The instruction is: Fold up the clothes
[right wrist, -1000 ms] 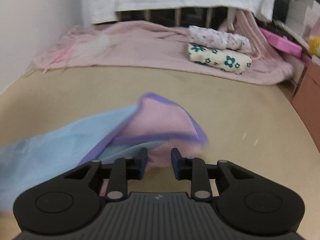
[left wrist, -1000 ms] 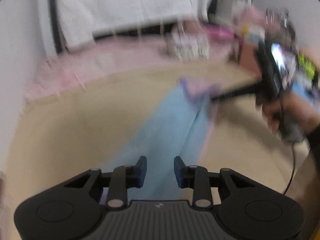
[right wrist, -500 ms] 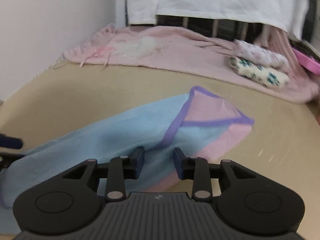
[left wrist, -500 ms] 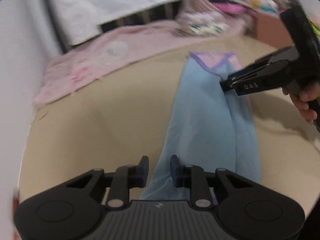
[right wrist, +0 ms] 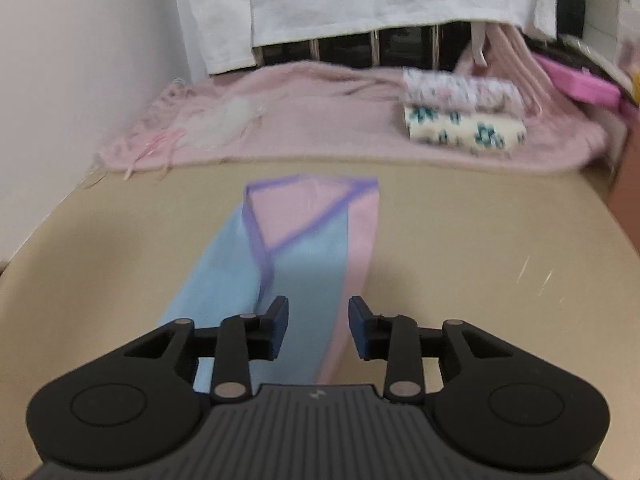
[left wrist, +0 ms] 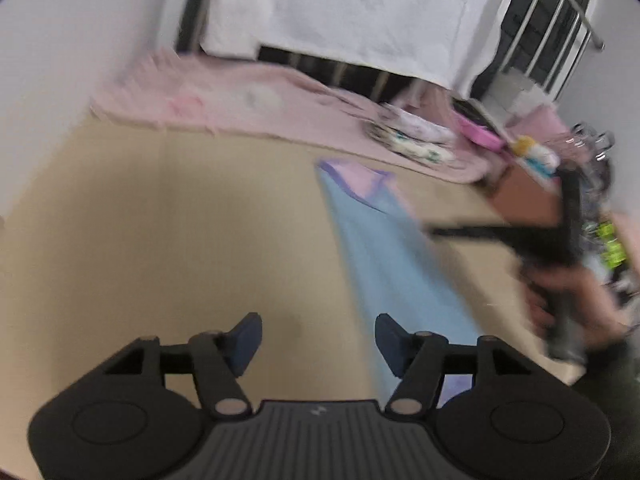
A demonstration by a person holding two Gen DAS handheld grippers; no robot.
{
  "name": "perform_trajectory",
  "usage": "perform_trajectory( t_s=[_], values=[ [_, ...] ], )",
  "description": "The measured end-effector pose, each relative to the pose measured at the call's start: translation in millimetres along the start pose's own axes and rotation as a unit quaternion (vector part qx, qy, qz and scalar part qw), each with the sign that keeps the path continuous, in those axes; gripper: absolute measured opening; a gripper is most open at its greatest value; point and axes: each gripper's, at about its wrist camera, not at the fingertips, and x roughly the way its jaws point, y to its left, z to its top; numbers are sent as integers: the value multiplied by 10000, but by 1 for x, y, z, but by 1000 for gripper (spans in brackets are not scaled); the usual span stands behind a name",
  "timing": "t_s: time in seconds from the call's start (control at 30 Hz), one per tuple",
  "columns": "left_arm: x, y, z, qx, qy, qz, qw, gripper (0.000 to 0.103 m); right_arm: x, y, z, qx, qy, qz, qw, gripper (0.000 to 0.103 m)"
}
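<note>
The blue-and-pink cloth (right wrist: 304, 264) is lying flat on the bench (right wrist: 460, 248) as a long narrow strip, its long axis running straight away from the right tongs (right wrist: 318, 326). These tongs are being held partly open over its near end, nothing gripped. The left tongs (left wrist: 318, 340) are opening, empty, with the strip (left wrist: 392, 256) passing just to their right. The right tongs are judged nearer.
</note>
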Motion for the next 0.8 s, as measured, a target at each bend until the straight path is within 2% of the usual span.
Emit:
perform_trajectory(
  t_s=[0.1, 0.17, 0.27, 0.33, 0.4, 0.47, 0.5, 0.6, 0.63, 0.67, 0.73, 0.77, 0.8],
  values=[
    [17, -5, 28, 274, -76, -118, 9995, 59, -3, 9, -15, -105, 123, -64, 9998, 33],
    [42, -10, 59, 303, -54, -126, 9994, 59, -11, 16, -20, -161, 95, -100, 9998, 33],
    [92, -19, 96, 422, 173, 45, 9989, 57, -41, 28, -31, -214, -81, 297, 9993, 34],
    [111, -22, 99, 297, 195, 3, 9994, 54, -50, 39, -41, -353, -36, 407, 9985, 35],
    [125, -25, 97, 131, 198, -96, 9997, 54, -52, 47, -51, -557, 108, 86, 9984, 35],
    [140, -27, 96, -35, 201, -195, 9996, 54, -67, 46, -63, -596, 40, -270, 9979, 36],
    [146, -30, 95, 10, 214, -217, 9995, 54, -75, 42, -68, -501, -20, -309, 9983, 39],
    [160, -44, 91, 443, 285, -215, 9984, 54, -82, 26, -82, 37, 63, 128, 9999, 38],
    [165, -50, 90, 572, 300, -171, 9978, 53, -77, 27, -85, -23, 65, 129, 9999, 37],
    [171, -56, 91, 690, 291, -115, 9971, 52, -73, 29, -88, -122, 25, 47, 9999, 31],
    [183, -68, 91, 934, 241, -49, 9953, 36, -69, 37, -91, -419, -96, -122, 9990, 18],
    [187, -73, 90, 1068, 211, -34, 9940, 22, -68, 39, -90, -502, -106, -72, 9987, 9],
    [192, -78, 88, 1201, 181, -19, 9926, 18, -67, 41, -89, -575, -97, -54, 9983, 7]
  ],
)
